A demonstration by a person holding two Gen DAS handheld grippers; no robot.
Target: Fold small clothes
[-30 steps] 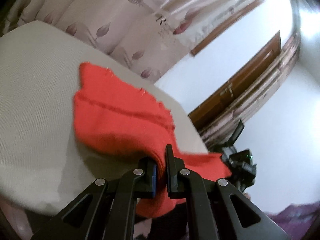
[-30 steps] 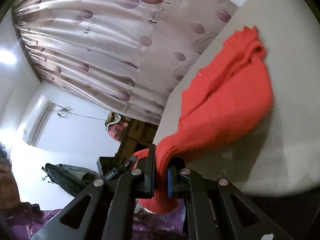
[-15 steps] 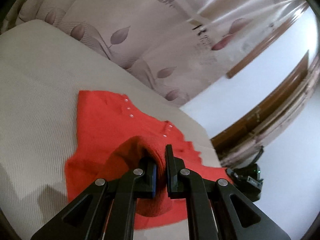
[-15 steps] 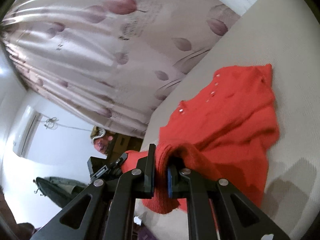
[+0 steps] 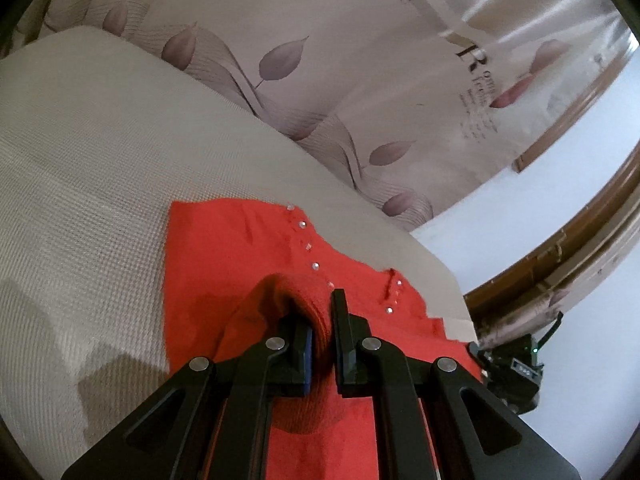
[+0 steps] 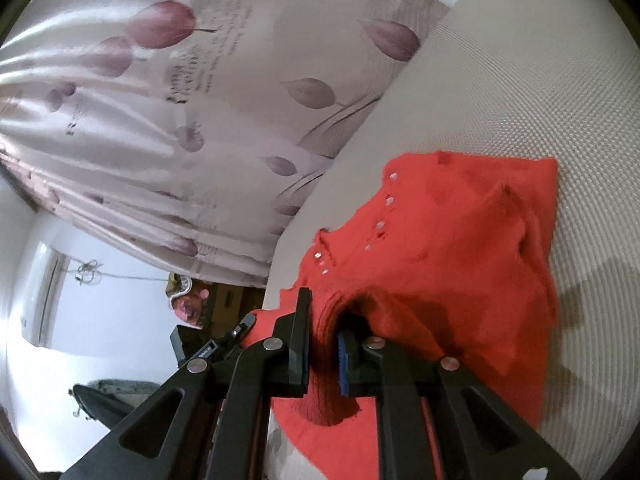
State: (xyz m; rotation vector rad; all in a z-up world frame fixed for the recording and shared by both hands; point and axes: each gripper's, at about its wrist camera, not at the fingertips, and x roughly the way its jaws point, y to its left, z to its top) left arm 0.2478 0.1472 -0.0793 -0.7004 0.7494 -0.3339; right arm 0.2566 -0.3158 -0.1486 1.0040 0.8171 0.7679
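Observation:
A small red knit garment (image 5: 224,264) with a row of clear studs lies on a white textured table (image 5: 80,168). It also shows in the right wrist view (image 6: 452,248), partly spread, with a raised fold near its far corner. My left gripper (image 5: 320,320) is shut on a bunched edge of the garment and holds it just above the cloth. My right gripper (image 6: 324,320) is shut on another bunched edge of the same garment, near the table's side edge.
A pale curtain (image 5: 360,80) with leaf prints hangs close behind the table and also shows in the right wrist view (image 6: 160,120). A dark device (image 5: 516,372) stands beyond the table's right edge. Bare tabletop (image 6: 520,80) lies beyond the garment.
Both grippers have carried the held edges forward over the garment. The garment now lies flatter and more spread on the table, with its studded side up.

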